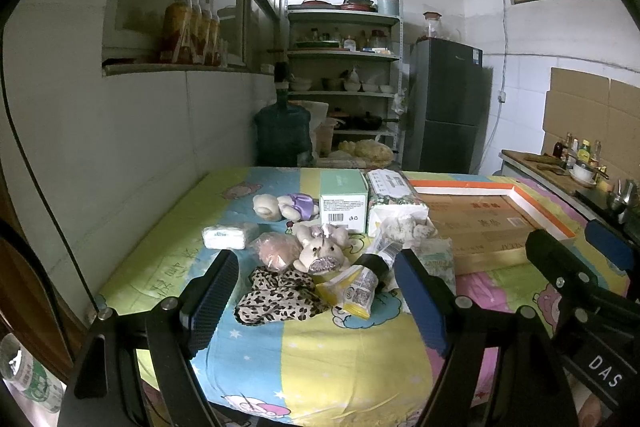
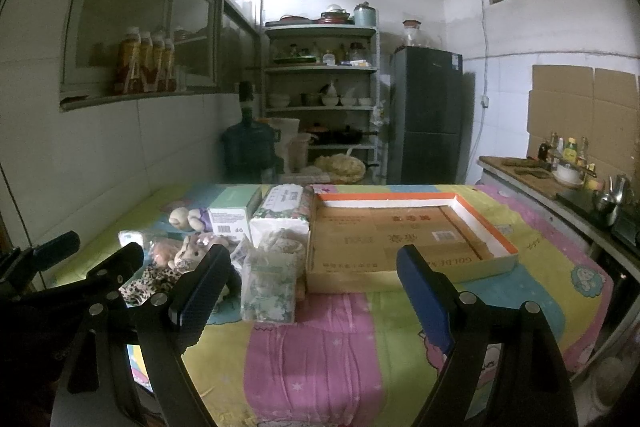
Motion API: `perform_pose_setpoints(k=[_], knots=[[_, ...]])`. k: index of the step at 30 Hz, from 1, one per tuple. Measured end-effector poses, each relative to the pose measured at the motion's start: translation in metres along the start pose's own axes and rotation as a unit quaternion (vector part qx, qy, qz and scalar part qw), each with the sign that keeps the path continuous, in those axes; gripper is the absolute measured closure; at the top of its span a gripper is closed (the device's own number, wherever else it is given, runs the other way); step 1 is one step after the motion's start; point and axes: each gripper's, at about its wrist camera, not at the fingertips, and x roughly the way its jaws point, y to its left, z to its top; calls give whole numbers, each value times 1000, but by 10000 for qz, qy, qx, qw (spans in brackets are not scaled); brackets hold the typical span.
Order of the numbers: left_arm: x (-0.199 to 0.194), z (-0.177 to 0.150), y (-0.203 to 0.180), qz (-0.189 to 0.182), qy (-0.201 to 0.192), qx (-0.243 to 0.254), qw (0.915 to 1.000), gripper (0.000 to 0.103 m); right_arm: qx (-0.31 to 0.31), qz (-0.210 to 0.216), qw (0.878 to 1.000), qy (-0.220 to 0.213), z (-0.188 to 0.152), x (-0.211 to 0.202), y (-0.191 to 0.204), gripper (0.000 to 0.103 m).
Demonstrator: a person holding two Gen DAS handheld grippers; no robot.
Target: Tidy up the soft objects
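Observation:
A heap of soft things lies on the colourful sheet: a leopard-print cloth (image 1: 274, 297), a cream plush animal (image 1: 322, 247), a pink bagged item (image 1: 276, 251), a small bear with a purple bow (image 1: 284, 205) and tissue packs (image 1: 224, 237). My left gripper (image 1: 316, 301) is open, low over the leopard cloth, holding nothing. My right gripper (image 2: 310, 297) is open and empty in front of a shallow cardboard tray (image 2: 400, 239), with a floral tissue pack (image 2: 270, 285) just left of its middle. The other gripper shows at the edge of each view.
A green-white box (image 1: 344, 199) and a floral tissue box (image 1: 394, 197) stand behind the heap. A yellow snack bag (image 1: 354, 289) and a tube lie among the toys. A wall runs along the left; a counter with bottles (image 2: 560, 163) is at the right.

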Motion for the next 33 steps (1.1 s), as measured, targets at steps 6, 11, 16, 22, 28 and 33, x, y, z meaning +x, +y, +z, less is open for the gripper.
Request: perform_pose_setpoints(k=[6, 11, 16, 22, 28, 33], knots=[[0, 0, 0, -11, 8, -3, 10000, 23, -1, 1, 10000, -1, -2, 1, -2, 16], [1, 0, 0, -16, 20, -10, 10000, 23, -2, 8, 10000, 5, -3, 1, -5, 16], [1, 0, 0, -8, 21, -10, 10000, 23, 0, 26, 10000, 8, 2, 2, 4, 16], [0, 0, 1, -20, 21, -13, 10000, 23, 1, 37, 10000, 10, -3, 1, 5, 16], [1, 0, 1, -19, 24, -22, 10000, 23, 0, 39, 10000, 12, -3, 0, 6, 16], [1, 1, 2, -31, 33, -22, 10000, 23, 0, 38, 10000, 9, -3, 0, 6, 16]])
